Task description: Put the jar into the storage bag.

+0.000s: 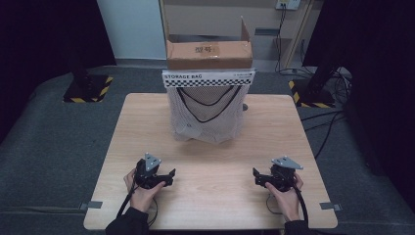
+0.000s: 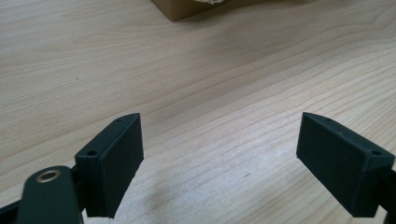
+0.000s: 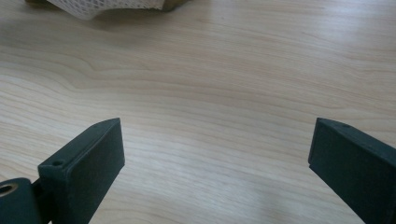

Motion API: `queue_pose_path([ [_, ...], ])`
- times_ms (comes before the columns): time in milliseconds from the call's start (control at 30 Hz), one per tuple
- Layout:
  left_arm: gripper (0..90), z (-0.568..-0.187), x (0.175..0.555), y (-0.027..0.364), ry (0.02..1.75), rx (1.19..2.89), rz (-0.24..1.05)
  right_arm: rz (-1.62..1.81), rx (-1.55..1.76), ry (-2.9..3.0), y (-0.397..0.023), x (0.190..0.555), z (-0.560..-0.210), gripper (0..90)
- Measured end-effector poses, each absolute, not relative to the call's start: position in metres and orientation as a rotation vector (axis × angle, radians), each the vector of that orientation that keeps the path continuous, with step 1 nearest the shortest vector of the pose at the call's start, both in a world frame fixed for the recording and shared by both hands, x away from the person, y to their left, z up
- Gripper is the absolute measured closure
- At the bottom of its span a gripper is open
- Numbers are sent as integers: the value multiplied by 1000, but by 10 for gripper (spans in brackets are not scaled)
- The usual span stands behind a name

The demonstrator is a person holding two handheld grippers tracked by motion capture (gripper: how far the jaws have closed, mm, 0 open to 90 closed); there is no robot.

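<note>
Bag: white mesh storage bag (image 1: 208, 115) w/ black drawstring, far mid of light wood table (image 1: 147, 127), against brown cardboard box (image 1: 209, 54).
Left gripper (image 1: 169, 175): near edge, jaws spread, empty.
Right gripper (image 1: 257, 176): same, well apart from bag.

High view: fixed above the near edge, looking forward and down over the whole table (image 1: 215, 196), far off. Left gripper view: riding low on the left gripper (image 2: 219, 154), facing ahead between its spread fingers (image 2: 112, 163), close to the wood, with a box (image 2: 187, 7) corner beyond the fingertips. Right gripper view: same on the right gripper (image 3: 215, 163), with mesh bag (image 3: 102, 7) beyond. Shared: tabletop, bag (image 1: 208, 112) and box (image 1: 209, 54).
</note>
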State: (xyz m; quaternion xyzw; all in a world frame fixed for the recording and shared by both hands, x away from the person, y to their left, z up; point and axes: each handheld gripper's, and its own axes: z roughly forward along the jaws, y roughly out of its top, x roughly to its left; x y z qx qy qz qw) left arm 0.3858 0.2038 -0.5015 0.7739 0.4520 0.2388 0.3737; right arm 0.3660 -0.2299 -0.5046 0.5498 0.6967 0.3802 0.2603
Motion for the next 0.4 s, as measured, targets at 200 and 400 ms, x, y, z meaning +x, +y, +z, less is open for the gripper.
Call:
queue_pose_path([
  [200, 141, -504, 386, 209, 1173, 1978, 622, 1023, 1513, 1878, -246, 363, -509, 35],
  [400, 140, -509, 388, 211, 1200, 1973, 614, 1012, 1552, 1868, -257, 362, -515, 36],
])
